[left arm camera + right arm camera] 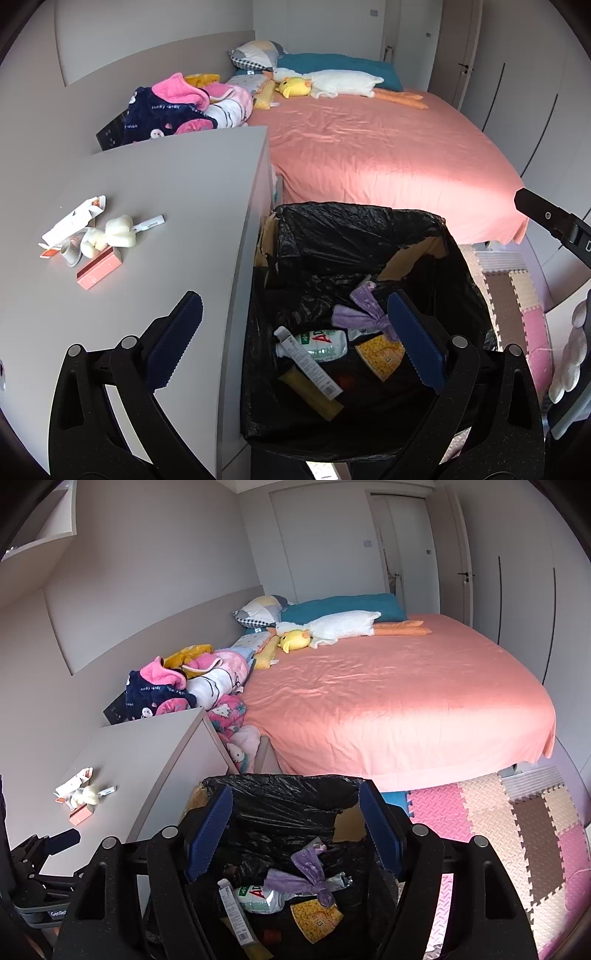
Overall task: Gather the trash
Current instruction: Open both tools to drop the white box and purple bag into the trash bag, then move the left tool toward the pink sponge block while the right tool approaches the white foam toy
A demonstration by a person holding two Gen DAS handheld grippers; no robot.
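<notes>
- One bin (369, 258) lined with a black bag stands on the floor, touching the grey cabinet (147, 177) at its 9 o'clock and just short of the bed (369, 147) at its 12 o'clock.
- Five pieces of trash are countable inside: a purple wrapper (360, 314), a green-and-white pouch (325, 345), a long white box (310, 363), a yellow patterned packet (380, 354) and a yellow strip (314, 395).
- One small heap of trash (88, 236) lies on the cabinet top, at about 10 o'clock from the bin: a pink box (99, 267), two pale foam lumps, a torn white carton, a white stick; the rest is too jumbled to count.
- Two grippers, both empty: the left gripper (295, 343) gapes at its widest, one finger over the cabinet edge, one over the bin; the right gripper (295, 830) is parted fairly wide above the bin.
- Two plush toys lie on the bed: a yellow duck (293, 86) and a white goose (343, 83).
- Only the right wrist view shows the pink, beige and brown foam mat (498, 819) broadly, and a wall shelf (44, 524) at 11 o'clock.
</notes>
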